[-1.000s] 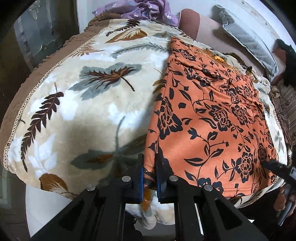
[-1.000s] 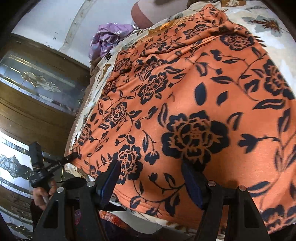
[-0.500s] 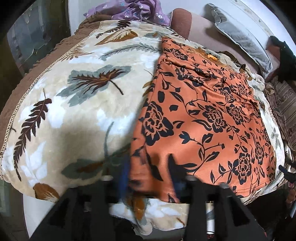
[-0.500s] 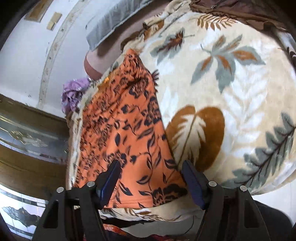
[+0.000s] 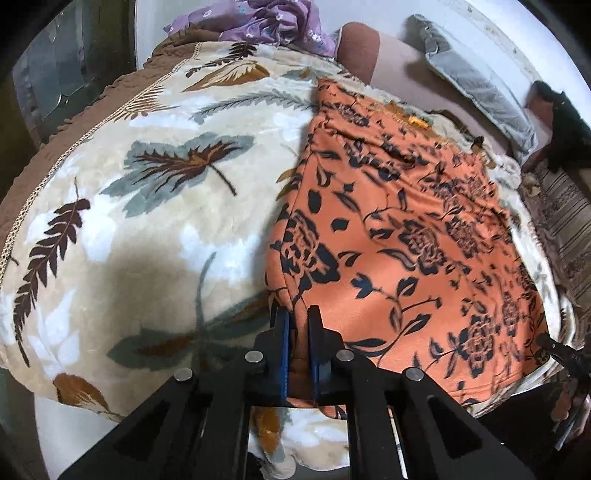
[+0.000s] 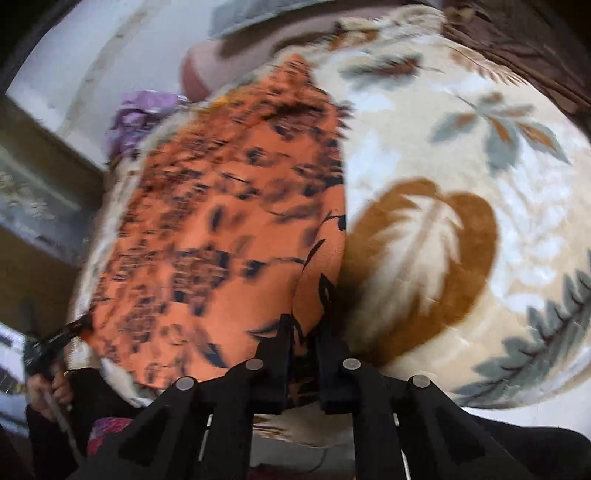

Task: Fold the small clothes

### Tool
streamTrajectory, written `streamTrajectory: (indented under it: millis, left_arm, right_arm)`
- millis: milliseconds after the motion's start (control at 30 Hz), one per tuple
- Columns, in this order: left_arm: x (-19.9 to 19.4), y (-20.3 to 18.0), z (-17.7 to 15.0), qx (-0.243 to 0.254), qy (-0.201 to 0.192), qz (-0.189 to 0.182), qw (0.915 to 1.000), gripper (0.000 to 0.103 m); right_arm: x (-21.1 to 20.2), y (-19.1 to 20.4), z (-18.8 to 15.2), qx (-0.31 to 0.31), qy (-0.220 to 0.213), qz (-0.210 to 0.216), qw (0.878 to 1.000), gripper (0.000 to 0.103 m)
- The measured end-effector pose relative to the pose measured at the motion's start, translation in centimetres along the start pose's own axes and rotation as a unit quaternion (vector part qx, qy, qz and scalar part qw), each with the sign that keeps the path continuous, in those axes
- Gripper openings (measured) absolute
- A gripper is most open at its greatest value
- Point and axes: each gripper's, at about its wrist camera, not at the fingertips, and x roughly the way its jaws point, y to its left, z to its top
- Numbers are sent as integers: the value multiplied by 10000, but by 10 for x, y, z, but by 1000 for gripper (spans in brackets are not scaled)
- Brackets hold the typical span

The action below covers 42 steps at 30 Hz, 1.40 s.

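A leaf-print blanket (image 5: 155,221) covers the bed (grey pillow (image 5: 476,85) behind), white wall (image 6: 92,48).

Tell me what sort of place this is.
Most likely a bedroom at home: a plush leaf-print blanket covers what looks like a bed, a grey pillow lies by the wall, and an orange floral garment is spread on top.

The cloth (image 5: 399,236) is burnt orange with a dark navy, almost black, flower-and-vine print, lying on a cream blanket (image 5: 155,229) with grey-blue, dark brown and tan leaves plus a brown border. Up at 12 o'clock in the left view there's a purple bundle (image 5: 258,20) with tiny pale flowers, and at 2 o'clock a plain grey pillow (image 5: 476,85). Both grippers are black; the left gripper (image 5: 296,325) has blue pads.
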Motion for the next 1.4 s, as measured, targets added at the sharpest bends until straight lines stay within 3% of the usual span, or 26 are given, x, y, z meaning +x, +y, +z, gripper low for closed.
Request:
streamTrajectory:
  millis: [133, 300, 333, 467, 533, 600, 667, 733, 800, 867, 1000, 1067, 1100, 1133, 1233, 1333, 1400]
  left_arm:
    - [-11, 5, 19, -139, -80, -446, 9989, 9]
    - [-20, 4, 61, -161, -280, -695, 9971, 9]
    - [-20, 4, 73, -147, -323, -723, 9967, 4]
    - [-12, 1, 127, -108, -541, -681, 9961, 4]
    - [1, -2, 160, -100, -615, -683, 9957, 4]
    - [15, -5, 185, -68, -551, -634, 9964, 3]
    - [25, -9, 200, -130, -390, -817, 9958, 4]
    - [26, -11, 194, -92, -388, -909, 9951, 4]
    - [26, -15, 177, 275, -325, -554, 9976, 20]
    - [24, -12, 154, 518, -297, -197, 9980, 63]
    - [7, 5, 102, 625, -186, 265, 9975, 65]
    - [-5, 17, 83, 427, -108, 257, 9987, 65]
    - [-11, 23, 73, 287, -39, 172, 9994, 66]
    - [-16, 30, 65, 153, 43, 83, 9998, 69]
    - [-29, 42, 45, -207, 129, -28, 9997, 77]
    - [-25, 42, 34, -325, 471, 8, 9984, 78]
    - [-17, 39, 30, -362, 668, 40, 9971, 78]
  right_arm:
    - [-21, 8, 25, 13, -394, 716, 9967, 11]
    - [-30, 8, 71, 306, -733, 1277, 9886, 11]
    - [-30, 8, 80, 348, -800, 1306, 9876, 11]
    - [-12, 5, 131, 519, -950, 1365, 9847, 11]
    - [0, 2, 158, 616, -1033, 1357, 9834, 5]
    - [14, -2, 187, 734, -1087, 1298, 9828, 5]
    - [26, -8, 209, 877, -1095, 1201, 9828, 5]
    - [34, -8, 215, 873, -886, 1047, 9867, 5]
    - [44, -5, 210, 725, -527, 809, 9927, 9]
    - [50, 3, 201, 456, -334, 588, 9967, 9]
    - [54, 32, 181, -23, -360, 461, 9983, 10]
    - [58, 54, 170, -256, -306, 595, 9974, 25]
    - [61, 64, 167, -404, -294, 560, 9972, 48]
    - [63, 70, 165, -507, -342, 518, 9968, 80]
    - [71, 87, 161, -807, -650, 311, 9941, 84]
    - [96, 91, 168, -941, -537, 15, 9941, 84]
    - [125, 87, 170, -1045, -169, -297, 9939, 84]
